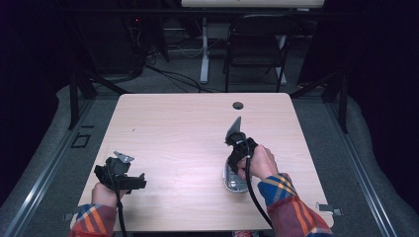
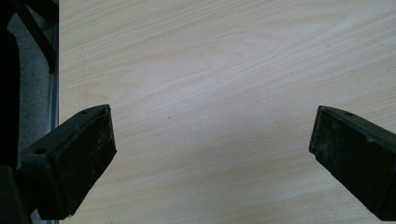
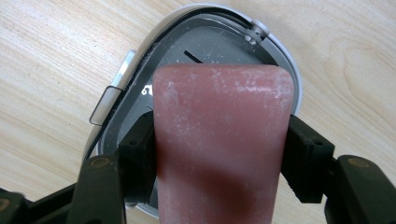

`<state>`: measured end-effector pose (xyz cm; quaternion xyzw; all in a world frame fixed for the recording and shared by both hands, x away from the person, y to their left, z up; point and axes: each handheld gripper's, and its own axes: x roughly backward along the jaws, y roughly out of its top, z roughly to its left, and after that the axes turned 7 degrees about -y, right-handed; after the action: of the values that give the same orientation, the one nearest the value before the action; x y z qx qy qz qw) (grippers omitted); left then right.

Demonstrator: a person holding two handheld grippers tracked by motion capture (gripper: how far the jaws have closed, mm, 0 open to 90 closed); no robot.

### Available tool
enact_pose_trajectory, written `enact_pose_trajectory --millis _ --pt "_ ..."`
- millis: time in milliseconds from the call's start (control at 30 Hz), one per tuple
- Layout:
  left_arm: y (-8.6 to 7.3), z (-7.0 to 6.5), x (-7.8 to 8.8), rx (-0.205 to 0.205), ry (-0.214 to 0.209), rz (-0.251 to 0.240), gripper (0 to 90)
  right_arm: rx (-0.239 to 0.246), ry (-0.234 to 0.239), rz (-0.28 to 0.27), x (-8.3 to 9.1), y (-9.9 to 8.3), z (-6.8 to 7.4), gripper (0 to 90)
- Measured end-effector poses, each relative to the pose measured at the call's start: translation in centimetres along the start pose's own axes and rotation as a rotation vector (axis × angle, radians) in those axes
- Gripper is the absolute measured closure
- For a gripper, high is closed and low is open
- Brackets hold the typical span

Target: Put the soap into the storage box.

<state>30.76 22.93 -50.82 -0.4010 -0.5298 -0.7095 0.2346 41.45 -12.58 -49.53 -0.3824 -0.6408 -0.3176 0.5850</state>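
pink soap [image 3: 223, 140] sits closest to the lens in the right gripper view, pinched across its width by the right gripper [image 3: 219, 161], whose two black jaws press on its two sides. just under and beyond the bar lies an open soap case [image 3: 196, 42], silver-rimmed with a grey inner tray, lying flat on the surface [image 3: 51, 60]. the bar hangs over the tray; whether its far end already touches the tray cannot be told.

in the high view the right gripper [image 1: 237, 148] is held at the near right part of the surface [image 1: 183, 128], and the case [image 1: 235, 182] shows just below the hand. the left gripper [image 1: 121, 173] hovers well apart at the near left, its jaws spread wide over bare wood [image 2: 210, 93] and holding nothing.

the step in hand looks like seating the bar in the case. to do it well, line the bar's long axis up with the tray's long axis first, since the rounded rim leaves little room for a skewed entry. lower slowly, keep the bar level so one corner does not catch the rim, and only spread the jaws once it rests flat. the case is light and loose, so it may slide; the idle left gripper could steady its edge. a dusty bar can slip, so keep the squeeze even until contact.
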Motion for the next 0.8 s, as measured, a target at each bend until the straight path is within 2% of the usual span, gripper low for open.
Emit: enact_pose_trajectory --millis 33,400,433,533,600,733,800 --pt "0.0 0.0 0.0 -0.002 -0.003 0.002 0.2 -0.017 0.005 -0.010 -0.1 0.0 0.1 37.0" --pt "0.0 0.0 0.0 -0.001 -0.001 0.000 0.2 -0.024 0.021 -0.003 -0.1 -0.2 0.1 35.5" --pt "0.0 0.0 0.0 -0.002 -0.003 0.003 0.2 -0.043 0.028 -0.019 -0.2 -0.3 0.2 35.4" --pt "0.0 0.0 0.0 -0.002 -0.003 0.003 0.2 -0.022 0.025 -0.015 0.2 -0.4 0.0 35.9" --pt "0.0 0.0 0.0 -0.003 -0.003 0.002 0.2 -0.041 0.045 -0.045 0.6 -0.8 0.0 38.7" --pt "0.0 0.0 0.0 -0.003 -0.002 0.002 0.2 -0.003 0.059 -0.036 1.1 -1.1 -0.3 42.8" --pt "0.0 0.0 0.0 -0.002 -0.002 0.002 0.2 -0.008 0.067 -0.054 1.2 -1.3 -0.4 44.7"
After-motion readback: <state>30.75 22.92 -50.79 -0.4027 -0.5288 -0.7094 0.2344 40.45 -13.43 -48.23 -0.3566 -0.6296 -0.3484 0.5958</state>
